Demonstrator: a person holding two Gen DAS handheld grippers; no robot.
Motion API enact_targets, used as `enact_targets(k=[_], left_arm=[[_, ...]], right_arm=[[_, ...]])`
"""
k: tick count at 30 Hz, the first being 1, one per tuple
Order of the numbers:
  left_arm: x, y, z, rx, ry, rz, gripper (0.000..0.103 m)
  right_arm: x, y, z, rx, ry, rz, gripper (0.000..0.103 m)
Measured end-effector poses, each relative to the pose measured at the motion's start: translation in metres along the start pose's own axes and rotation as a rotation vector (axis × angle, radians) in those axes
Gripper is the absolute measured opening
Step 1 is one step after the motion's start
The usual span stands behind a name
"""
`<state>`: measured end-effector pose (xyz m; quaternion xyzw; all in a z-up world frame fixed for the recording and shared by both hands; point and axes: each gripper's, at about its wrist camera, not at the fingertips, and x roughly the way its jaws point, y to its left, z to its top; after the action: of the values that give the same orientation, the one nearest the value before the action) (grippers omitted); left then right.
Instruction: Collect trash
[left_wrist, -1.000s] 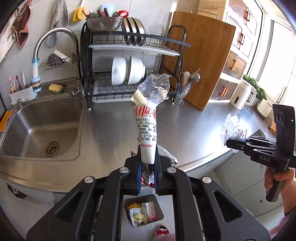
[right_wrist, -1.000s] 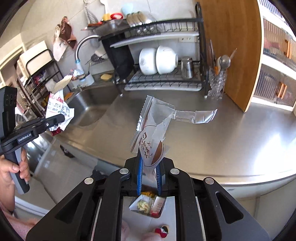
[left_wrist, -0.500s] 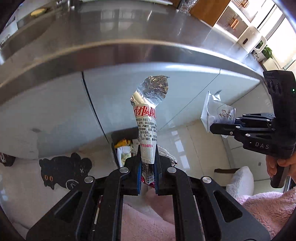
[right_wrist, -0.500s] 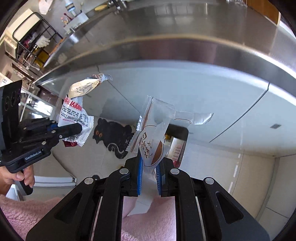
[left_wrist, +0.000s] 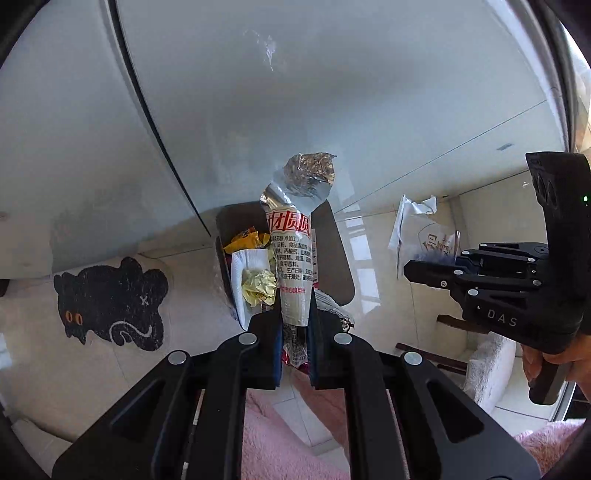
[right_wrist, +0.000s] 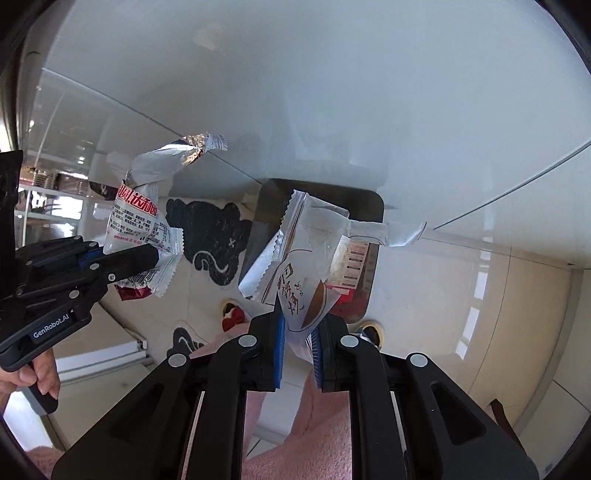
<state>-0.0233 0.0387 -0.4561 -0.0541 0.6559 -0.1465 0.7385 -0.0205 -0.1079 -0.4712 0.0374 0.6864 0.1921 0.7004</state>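
Note:
My left gripper (left_wrist: 294, 321) is shut on a red-and-white printed snack wrapper (left_wrist: 293, 254) whose crumpled foil end sticks up. It points steeply down over a dark trash bin (left_wrist: 334, 236) on the floor that holds a yellow wrapper and crumpled paper. My right gripper (right_wrist: 297, 325) is shut on a clear-and-white wrapper (right_wrist: 306, 273) above the same bin (right_wrist: 373, 201). Each view shows the other gripper beside it: the right gripper (left_wrist: 415, 267) with its wrapper (left_wrist: 421, 236), and the left gripper (right_wrist: 147, 254) with its wrapper (right_wrist: 138, 221).
White cabinet doors (left_wrist: 332, 92) stand right behind the bin. A black cat sticker (left_wrist: 110, 299) lies on the pale tiled floor to the left. Pink fuzzy fabric (left_wrist: 280, 435) fills the bottom of both views. A hand (right_wrist: 33, 376) grips the left handle.
Both grippers have sunk from countertop height to in front of the cabinet doors and tipped down toward the bin. Each still holds its wrapper.

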Motion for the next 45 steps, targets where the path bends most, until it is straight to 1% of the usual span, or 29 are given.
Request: enact_targets(k=[3, 4, 9, 11, 13, 15, 16, 17, 18, 19, 21, 22, 24, 26, 28, 30, 34, 38, 42, 44, 45], left_arm=[[0.022, 0.002, 0.005, -0.003, 0.032, -0.014, 0.009], [0.029, 0.003, 0.007, 0.000, 0.043, -0.012, 0.009], [0.051, 0.005, 0.015, 0.000, 0.082, -0.004, 0.010], [0.058, 0.006, 0.017, -0.001, 0.097, -0.003, 0.015], [0.061, 0.007, 0.019, -0.003, 0.103, -0.003, 0.028], [0.061, 0.008, 0.021, 0.000, 0.099, 0.005, 0.029], [0.061, 0.008, 0.022, -0.005, 0.098, 0.003, 0.031], [0.060, 0.008, 0.023, -0.008, 0.097, 0.004, 0.032], [0.059, 0.009, 0.024, -0.009, 0.093, 0.006, 0.035], [0.057, 0.009, 0.025, -0.009, 0.089, 0.005, 0.038], [0.055, 0.012, 0.026, -0.011, 0.086, 0.002, 0.041], [0.054, 0.013, 0.026, -0.013, 0.086, 0.002, 0.045], [0.054, 0.016, 0.027, -0.016, 0.087, 0.002, 0.050], [0.053, 0.018, 0.028, -0.018, 0.087, -0.003, 0.053], [0.053, 0.017, 0.028, -0.015, 0.086, 0.000, 0.060], [0.052, 0.017, 0.029, -0.018, 0.086, -0.002, 0.065], [0.050, 0.017, 0.030, -0.017, 0.084, 0.005, 0.071], [0.044, 0.017, 0.030, -0.021, 0.078, 0.010, 0.072], [0.027, 0.019, 0.028, -0.045, 0.065, 0.004, 0.073], [0.014, 0.016, 0.022, -0.044, 0.057, 0.010, 0.075], [0.007, 0.016, 0.020, -0.044, 0.053, 0.012, 0.077]], right_arm=[[0.027, -0.017, 0.005, 0.040, 0.082, 0.049, 0.016], [0.035, -0.021, 0.007, 0.052, 0.095, 0.053, 0.016], [0.057, -0.024, 0.012, 0.068, 0.128, 0.028, 0.017], [0.060, -0.022, 0.017, 0.076, 0.131, 0.028, 0.017], [0.060, -0.018, 0.019, 0.079, 0.136, 0.024, 0.018], [0.063, -0.020, 0.019, 0.084, 0.142, 0.026, 0.020], [0.061, -0.025, 0.019, 0.085, 0.144, 0.025, 0.026], [0.059, -0.027, 0.018, 0.084, 0.142, 0.021, 0.029], [0.059, -0.028, 0.017, 0.082, 0.141, 0.020, 0.035], [0.057, -0.029, 0.016, 0.082, 0.143, 0.020, 0.038], [0.058, -0.031, 0.017, 0.076, 0.146, 0.013, 0.040], [0.057, -0.030, 0.017, 0.071, 0.147, 0.010, 0.045], [0.055, -0.030, 0.017, 0.063, 0.145, 0.004, 0.050], [0.052, -0.032, 0.018, 0.057, 0.143, 0.004, 0.050], [0.048, -0.031, 0.018, 0.052, 0.140, 0.002, 0.050], [0.046, -0.033, 0.019, 0.053, 0.140, 0.001, 0.050], [0.045, -0.034, 0.018, 0.053, 0.138, 0.002, 0.050], [0.046, -0.035, 0.019, 0.055, 0.136, 0.000, 0.050], [0.030, -0.033, 0.017, 0.046, 0.121, 0.005, 0.051], [0.015, -0.029, 0.014, 0.027, 0.108, -0.001, 0.055], [0.007, -0.027, 0.012, 0.016, 0.099, -0.006, 0.060]])
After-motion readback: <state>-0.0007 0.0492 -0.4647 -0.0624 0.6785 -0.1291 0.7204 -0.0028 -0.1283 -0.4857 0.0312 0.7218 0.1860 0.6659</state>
